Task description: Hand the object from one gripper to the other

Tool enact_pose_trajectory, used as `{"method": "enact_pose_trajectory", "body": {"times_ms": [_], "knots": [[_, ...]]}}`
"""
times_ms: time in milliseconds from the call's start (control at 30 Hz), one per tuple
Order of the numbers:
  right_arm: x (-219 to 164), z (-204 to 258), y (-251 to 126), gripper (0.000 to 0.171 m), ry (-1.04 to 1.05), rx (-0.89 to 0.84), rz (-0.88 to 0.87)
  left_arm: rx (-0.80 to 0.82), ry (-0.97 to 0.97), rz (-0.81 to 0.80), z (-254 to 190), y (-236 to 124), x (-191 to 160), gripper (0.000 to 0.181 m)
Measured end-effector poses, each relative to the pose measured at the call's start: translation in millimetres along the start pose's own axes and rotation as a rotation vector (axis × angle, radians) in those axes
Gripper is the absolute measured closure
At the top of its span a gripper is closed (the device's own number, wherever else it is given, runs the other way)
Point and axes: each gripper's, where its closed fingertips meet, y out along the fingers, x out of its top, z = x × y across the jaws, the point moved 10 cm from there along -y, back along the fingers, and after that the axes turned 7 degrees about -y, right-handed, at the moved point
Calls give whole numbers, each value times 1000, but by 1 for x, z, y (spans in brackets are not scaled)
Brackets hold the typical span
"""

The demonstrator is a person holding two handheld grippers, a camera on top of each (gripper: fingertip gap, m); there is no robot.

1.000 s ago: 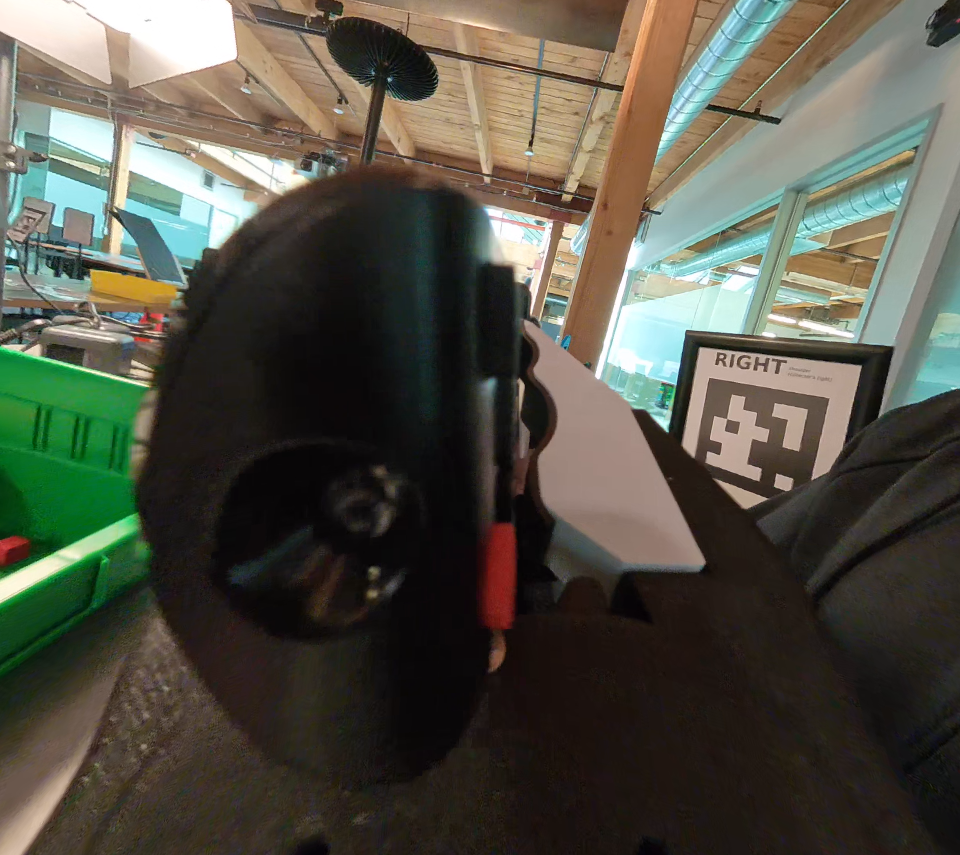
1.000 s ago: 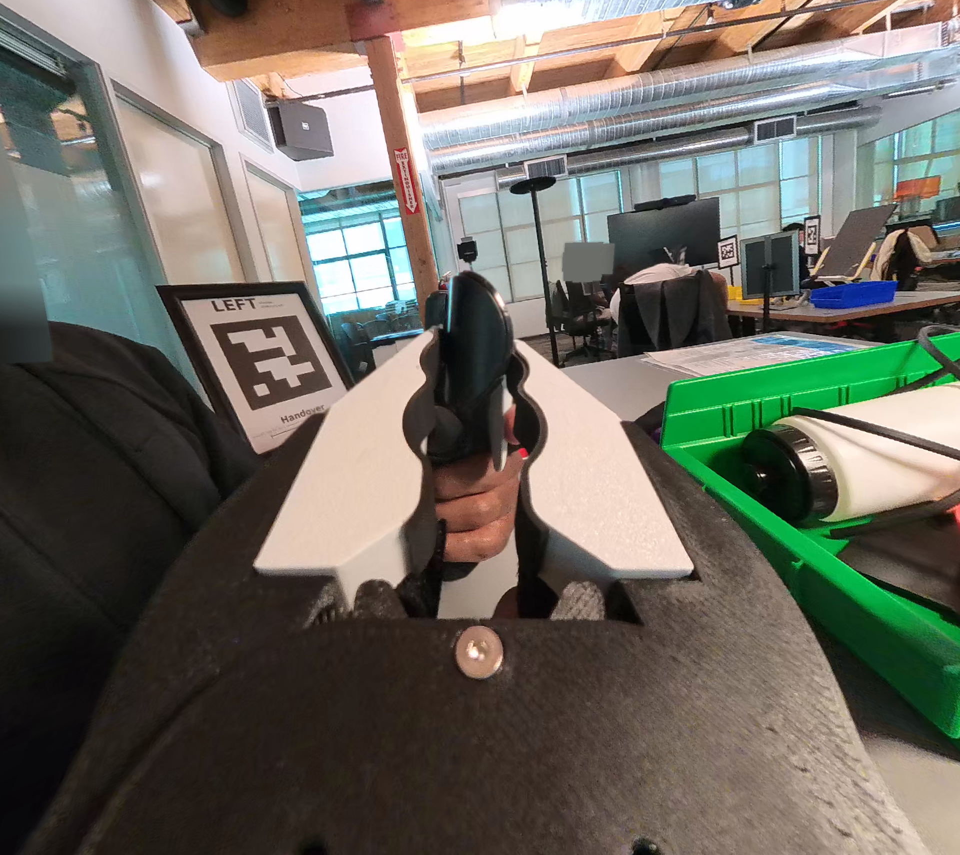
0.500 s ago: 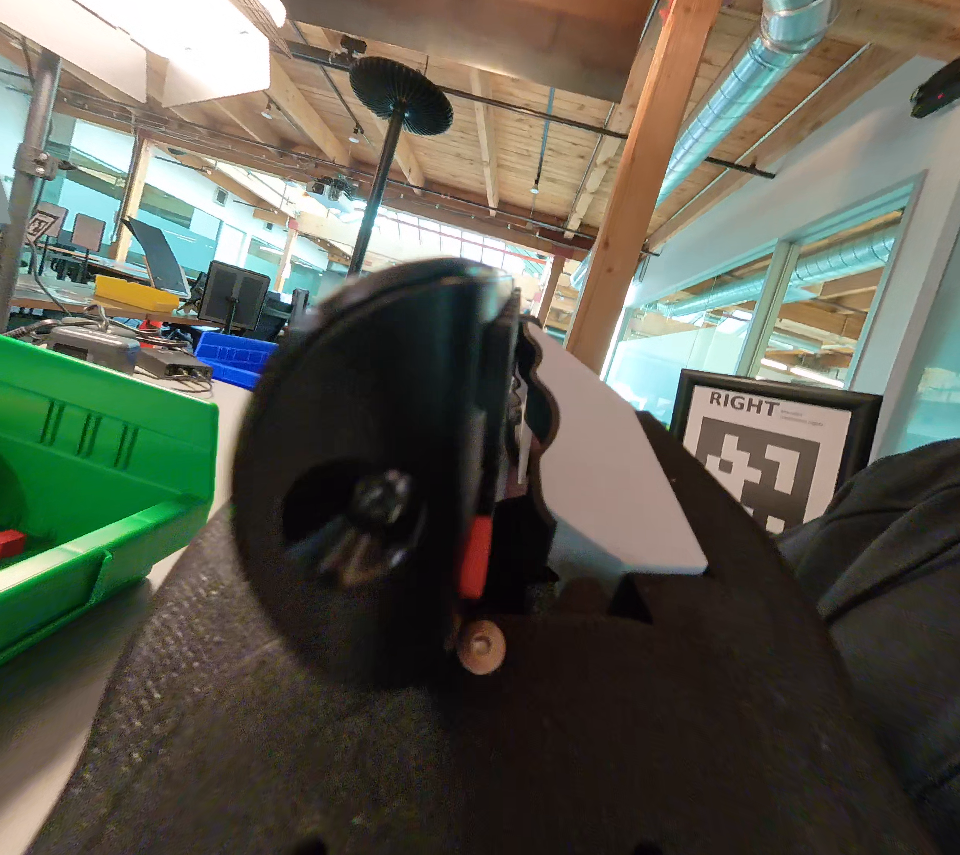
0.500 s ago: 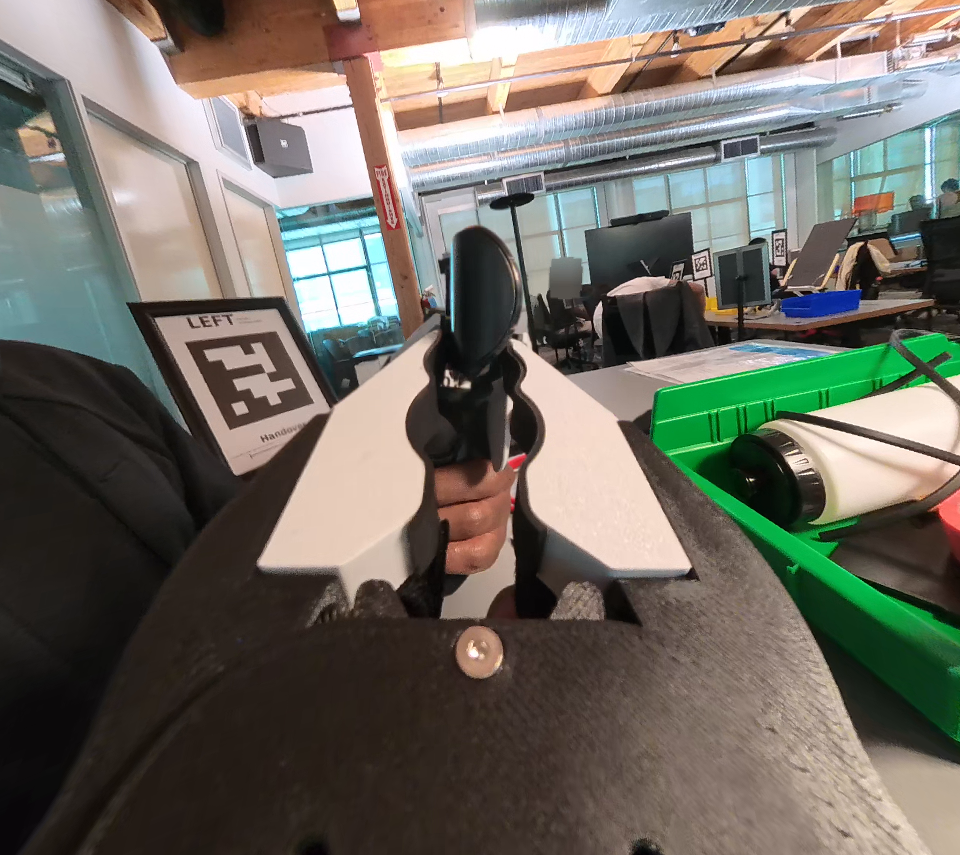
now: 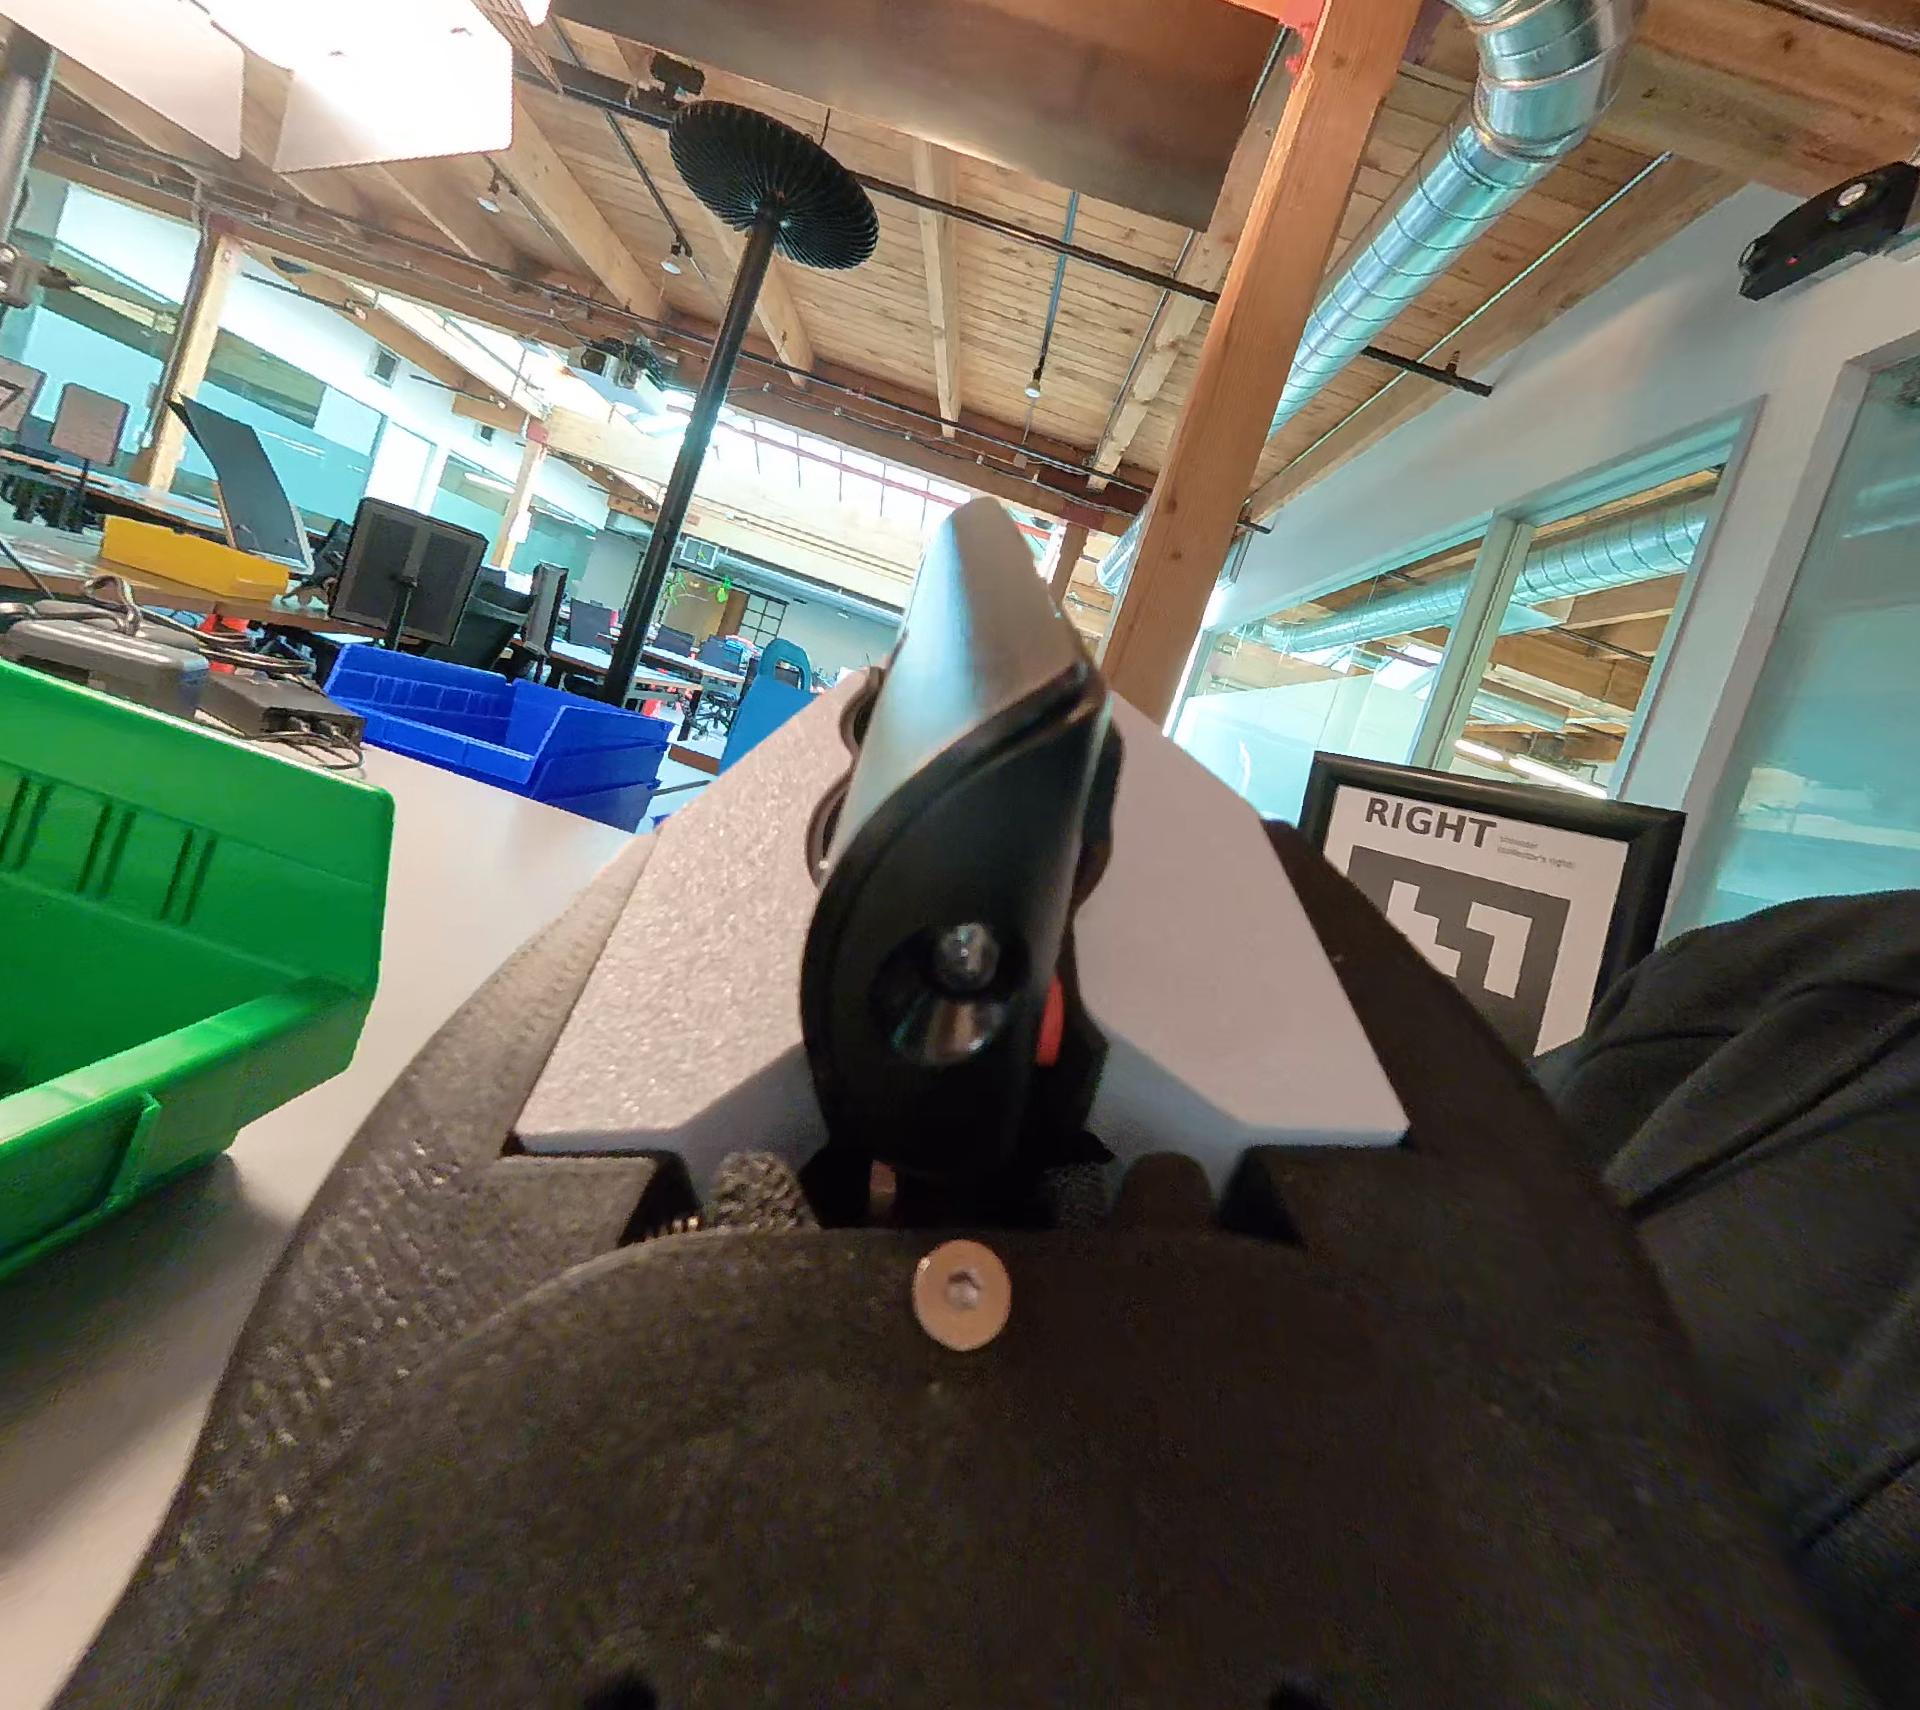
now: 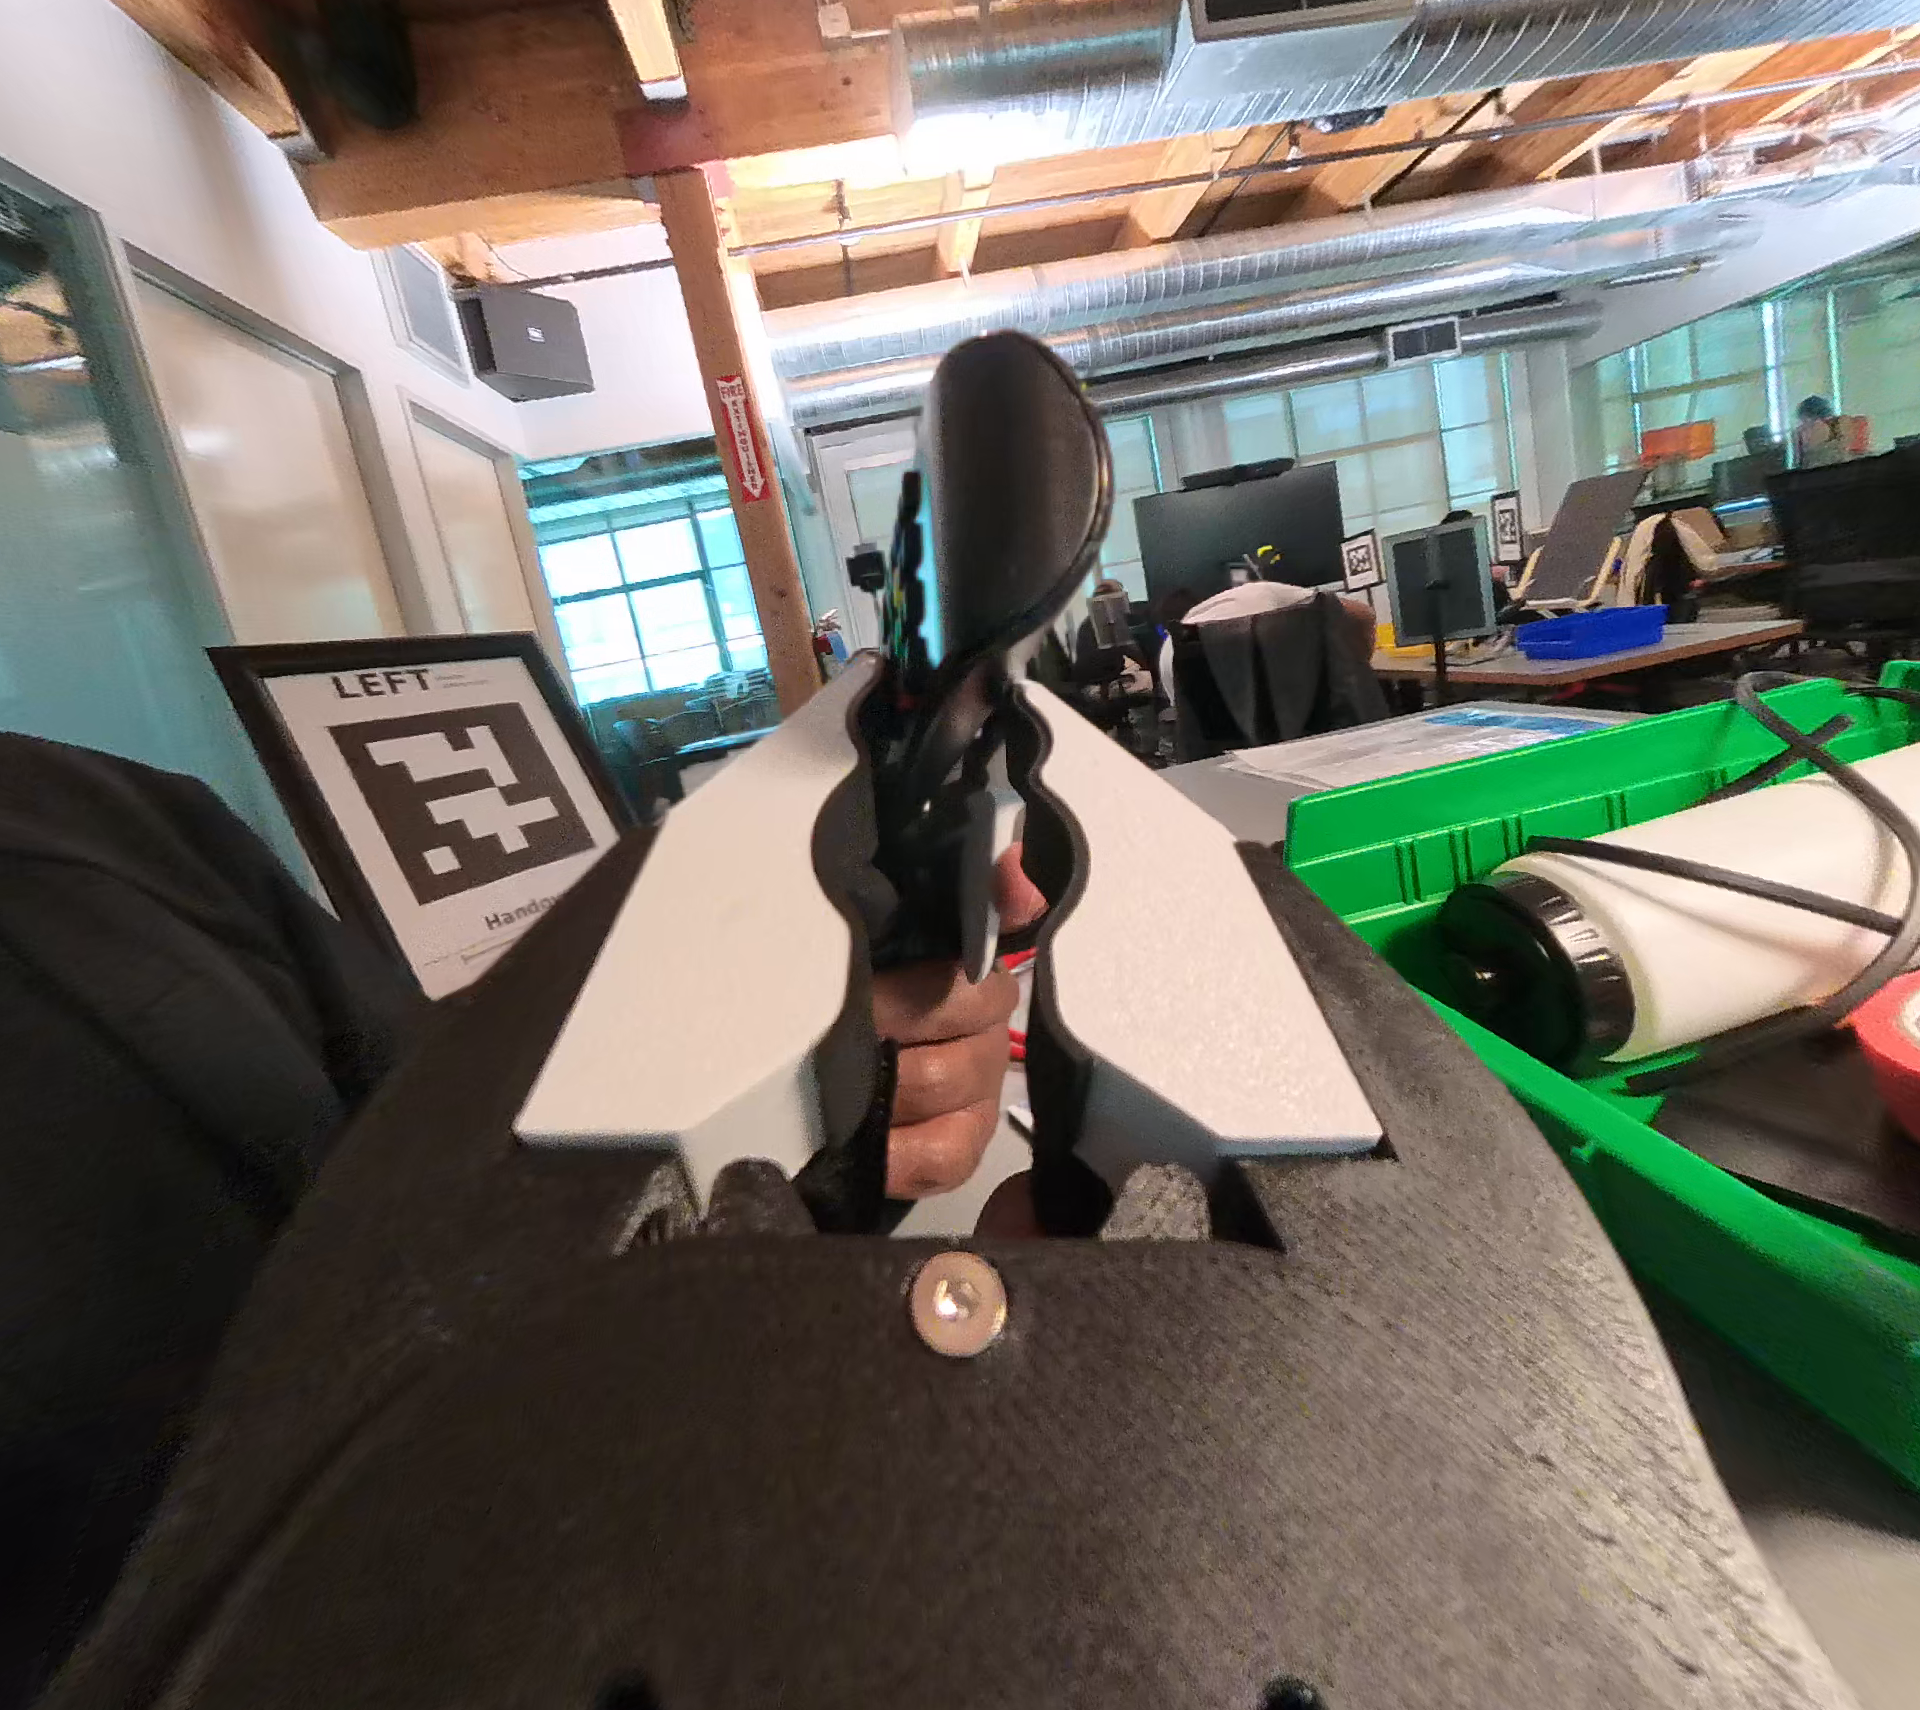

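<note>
Black handheld object (image 5: 956,829) (image 6: 1008,517) stands upright between the fingers of both grippers and rises above their tips. What it is stays hard to make out. The left wrist view shows a grey-and-black edge with a screw and a red tab, while the right wrist view shows a rounded black head with small coloured buttons down one side.

Left gripper (image 5: 977,704): jaws closed against both flanks of the object, whose base is hidden behind the gripper body.
Right gripper (image 6: 948,684): jaws closed on the narrow lower part.
A hand (image 6: 940,1078) shows through the gap below, cut off by the pads.
Neither view shows the other gripper.

Versus 1.0 s ago: in the left wrist view the object was a blurred mass covering one finger, and now it sits centred between both fingers. The right grip is unchanged.
</note>
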Motion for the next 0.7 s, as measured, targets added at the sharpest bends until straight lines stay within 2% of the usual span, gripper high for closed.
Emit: {"method": "enact_pose_trajectory", "body": {"times_ms": [167, 333, 433, 567, 700], "knots": [[4, -3, -6, 150, -3, -6, -17, 50, -3, -24, 3, -2, 2, 141], [5, -5, -7, 149, 24, -7, -50, 11, 15, 0, 0, 0, 0, 153], [1, -3, -2, 139, 47, 9, -24, 19, 18, -3, 1, -1, 0, 151], [-1, -2, 0, 147, 27, -12, -14, 10, -14, 11, 2, 1, -2, 150], [4, -3, -5, 148, 30, -65, -116, 42, -22, 3, 4, 1, -1, 144]]}}
